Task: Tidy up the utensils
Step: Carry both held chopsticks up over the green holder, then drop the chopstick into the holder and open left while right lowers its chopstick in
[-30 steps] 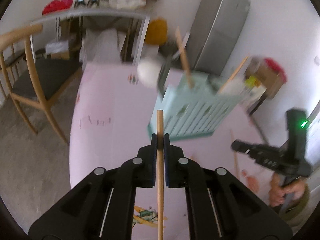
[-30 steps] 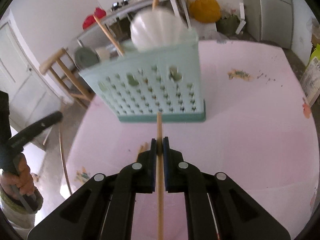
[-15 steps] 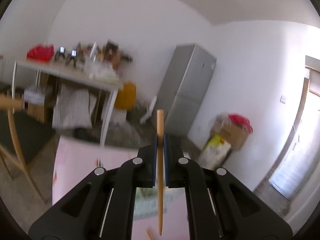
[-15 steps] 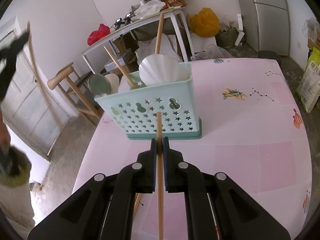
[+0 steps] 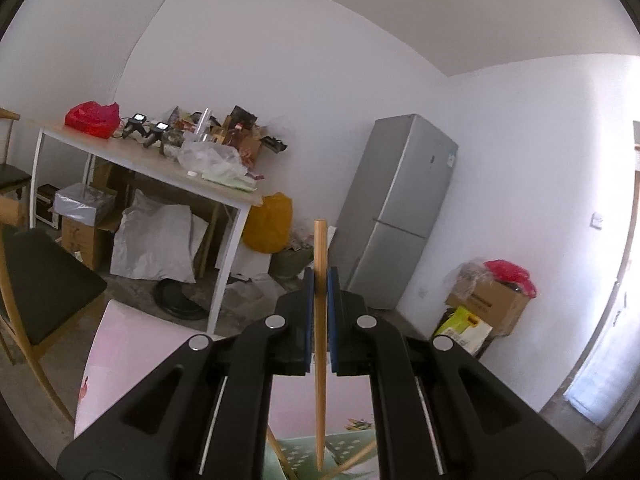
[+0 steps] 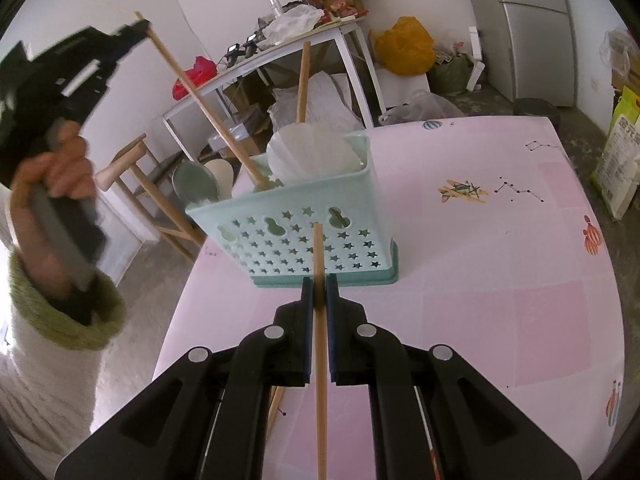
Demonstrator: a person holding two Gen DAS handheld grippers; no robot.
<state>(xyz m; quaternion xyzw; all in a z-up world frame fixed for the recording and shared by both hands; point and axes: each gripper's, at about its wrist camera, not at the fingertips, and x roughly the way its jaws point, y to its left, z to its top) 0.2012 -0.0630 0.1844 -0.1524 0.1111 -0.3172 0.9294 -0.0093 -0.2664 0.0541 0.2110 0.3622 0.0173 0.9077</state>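
Note:
My left gripper [image 5: 320,280] is shut on a wooden chopstick [image 5: 319,380] that stands nearly upright, its pointed end hanging over the mint basket [image 5: 348,450]. In the right wrist view the left gripper [image 6: 138,30] is high at the upper left. Its chopstick [image 6: 200,100] slants down to the star-holed mint basket [image 6: 304,240], and the lower end is hidden behind the rim. My right gripper [image 6: 319,284] is shut on a second chopstick [image 6: 319,360], just in front of the basket. A white ladle [image 6: 312,152] and two spoons [image 6: 200,184] stand inside.
The basket stands on a pink-clothed table [image 6: 500,260]. Another chopstick [image 6: 274,404] lies on it under my right gripper. A person's hand and green-cuffed sleeve [image 6: 52,200] hold the left gripper. Beyond are a wooden chair [image 6: 132,168], a cluttered white table [image 5: 140,156] and a fridge [image 5: 400,208].
The left gripper rose and tilted up with its chopstick, so its view swung from the tabletop to the room. The right gripper drew back a little from the basket.

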